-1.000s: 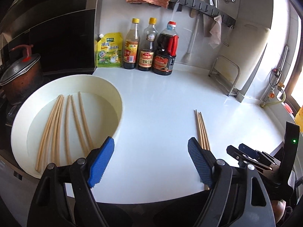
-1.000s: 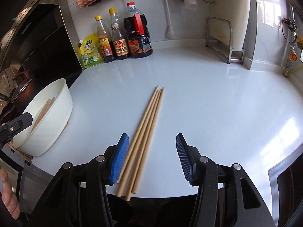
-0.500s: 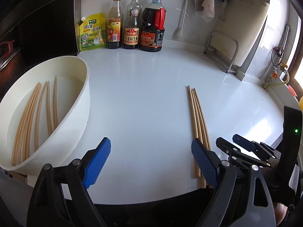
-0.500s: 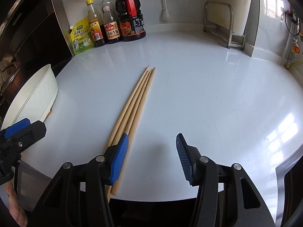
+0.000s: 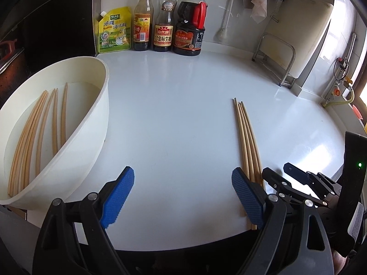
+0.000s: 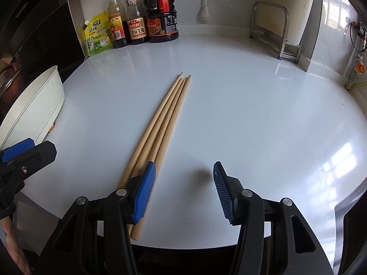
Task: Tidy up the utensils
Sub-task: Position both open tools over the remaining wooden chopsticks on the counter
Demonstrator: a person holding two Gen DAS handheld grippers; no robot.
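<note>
A bundle of wooden chopsticks lies on the white counter; it also shows in the right wrist view. A white bowl at the left holds several more chopsticks. My left gripper is open and empty over the counter, between bowl and bundle. My right gripper is open and empty, low over the counter front, just right of the bundle's near ends; its left pad overlaps them in view.
Three sauce bottles and a yellow pouch stand at the back wall. A metal rack with a white cutting board stands back right. A dark pot sits left of the bowl. The counter's front edge is just under both grippers.
My left gripper has shifted right, away from the bowl toward the counter's middle. My right gripper has drawn back and right, so the bundle now sits under its left finger.
</note>
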